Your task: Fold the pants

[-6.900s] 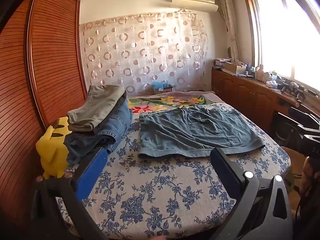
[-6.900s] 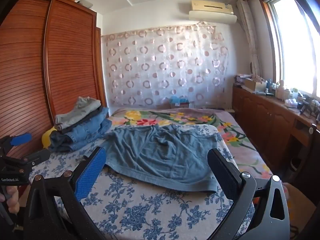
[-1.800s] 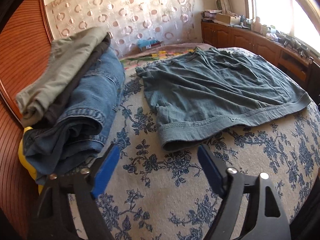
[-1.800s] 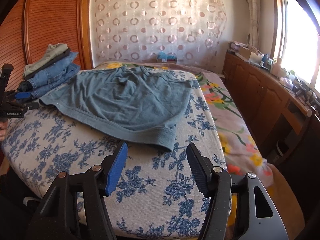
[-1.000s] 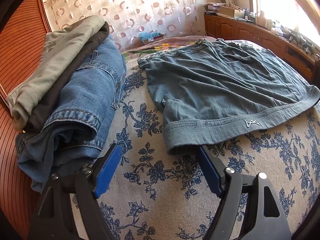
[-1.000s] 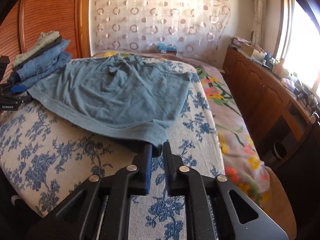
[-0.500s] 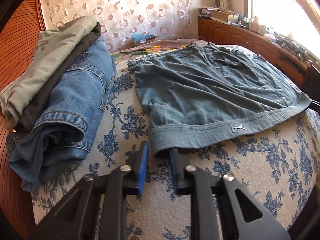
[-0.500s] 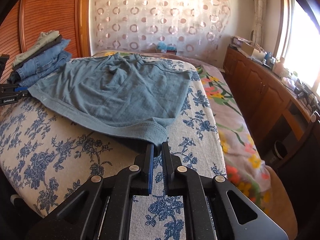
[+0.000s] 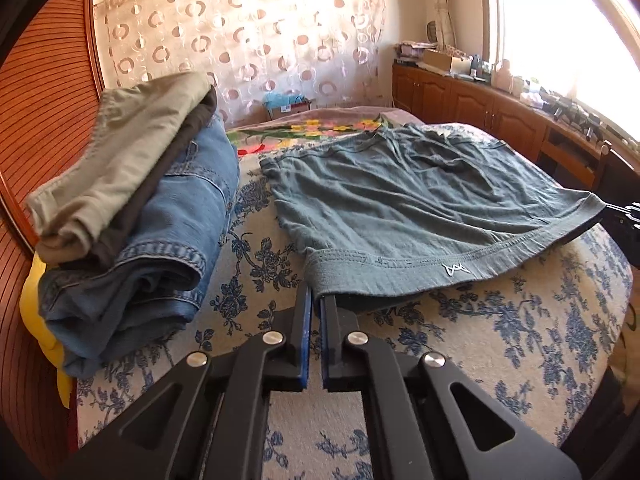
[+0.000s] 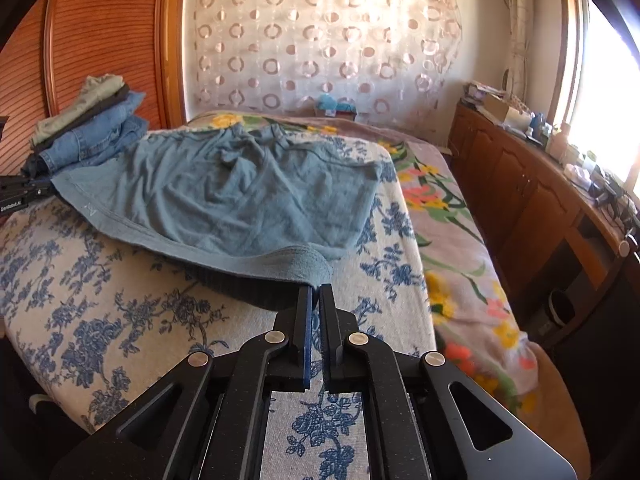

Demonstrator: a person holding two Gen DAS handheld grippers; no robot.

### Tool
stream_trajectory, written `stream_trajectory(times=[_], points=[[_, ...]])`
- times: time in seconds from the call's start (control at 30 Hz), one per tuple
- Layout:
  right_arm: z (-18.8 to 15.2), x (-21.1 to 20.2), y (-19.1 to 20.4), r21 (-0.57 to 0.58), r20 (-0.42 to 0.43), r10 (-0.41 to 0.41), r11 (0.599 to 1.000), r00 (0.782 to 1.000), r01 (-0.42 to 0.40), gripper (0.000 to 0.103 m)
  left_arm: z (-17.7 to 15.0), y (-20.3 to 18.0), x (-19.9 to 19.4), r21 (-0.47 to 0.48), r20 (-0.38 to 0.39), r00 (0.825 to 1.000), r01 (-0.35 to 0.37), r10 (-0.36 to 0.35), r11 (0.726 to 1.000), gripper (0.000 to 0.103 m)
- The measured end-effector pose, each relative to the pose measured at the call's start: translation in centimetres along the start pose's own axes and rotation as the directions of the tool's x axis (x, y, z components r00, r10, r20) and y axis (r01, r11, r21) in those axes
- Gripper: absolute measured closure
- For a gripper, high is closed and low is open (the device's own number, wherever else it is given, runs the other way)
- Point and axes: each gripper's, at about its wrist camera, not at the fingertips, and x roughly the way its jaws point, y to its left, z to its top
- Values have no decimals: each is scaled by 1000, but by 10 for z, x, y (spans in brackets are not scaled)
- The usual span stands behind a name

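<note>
The shorts (image 9: 420, 204) are lying flat on the bed (image 9: 520, 336), waistband edge toward the person, and both grippers are pinching that near band at its two corners. The left gripper (image 9: 314, 300) is closing its jaws to a thin slit on the left corner; the right gripper (image 10: 314, 292) is doing the same on the right corner, where the band is curling up off the sheet. Holding both ends of one edge is likely meant to let the cloth be lifted evenly and carried over in a single fold — no sagging middle.

The left view is showing the small white logo (image 9: 452, 269) on the band and the stack (image 9: 132, 216) of folded clothes just beside the shorts. The right view is showing the lifted corner's underside — and the bed's far side with the flowered blanket (image 10: 452, 240).
</note>
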Motion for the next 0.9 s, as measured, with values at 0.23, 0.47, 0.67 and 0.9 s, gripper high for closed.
stream_trajectory(times=[0.23,0.47,0.67,0.9], points=[[-4,-14,-1,-7,-2,8,1000,1000,-8,103,-14,-1,-25,-29,27,999,26,-25,999,103],[-14,-16,-10,34,-21,34,999,999,-33,103,-20,-8,-21,-23,8,1000,26,-26,999,103],[-23,-1,-5,42,-55,57,998,997,-55,79,-19,-7,-17,-29,-2,1000,27,-27,999,103],[-20,20,3,27,-80,48,999,996,-46,75,-20,-8,-15,-32,-8,1000,28,-28,999,103]])
